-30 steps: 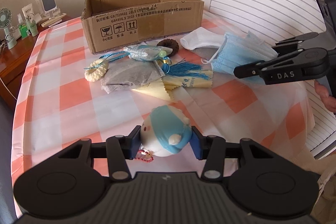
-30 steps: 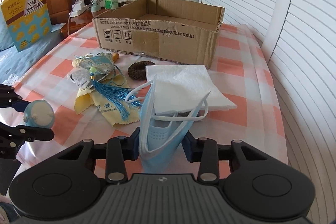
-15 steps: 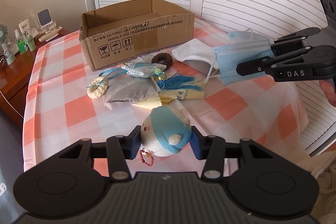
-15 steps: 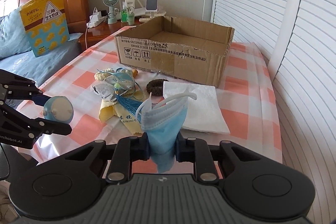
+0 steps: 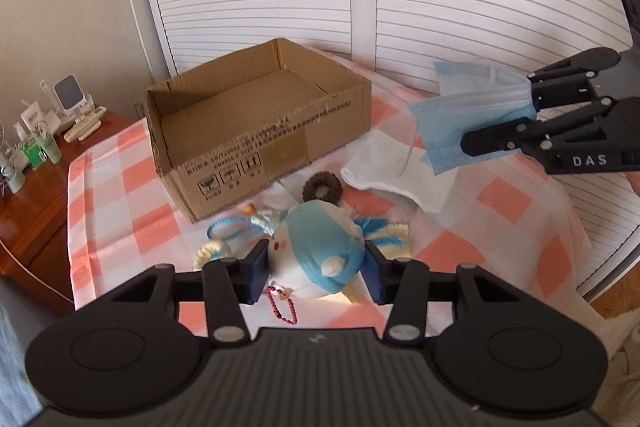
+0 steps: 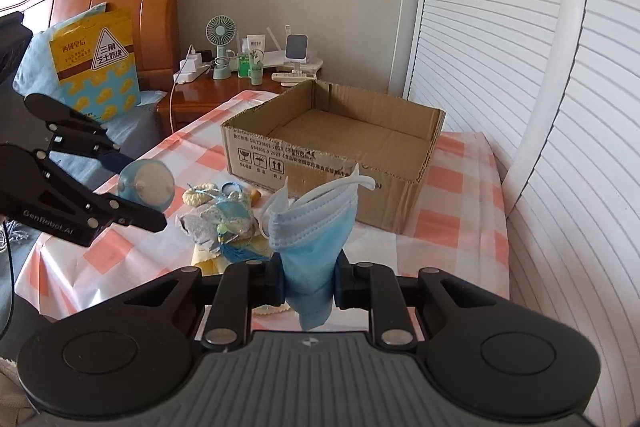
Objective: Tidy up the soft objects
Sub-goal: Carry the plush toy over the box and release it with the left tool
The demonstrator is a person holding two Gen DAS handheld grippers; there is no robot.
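Both loads up off the table: left gripper (image 5: 316, 259) clamps round blue-and-white plush toy (image 5: 316, 251), right gripper (image 6: 308, 275) pinches crumpled blue face mask (image 6: 316, 227); open brown cardboard box (image 6: 332, 143) straight ahead toward table's far edge, right nearer.

left claw (image 5: 316, 269) clamped, right claw (image 6: 308, 285) clamped, both raised.

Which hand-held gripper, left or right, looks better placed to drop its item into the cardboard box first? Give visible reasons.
Probably the right hand-held gripper: its face mask hangs just short of the cardboard box. The left hand-held gripper, clamping the plush toy, sits farther back.
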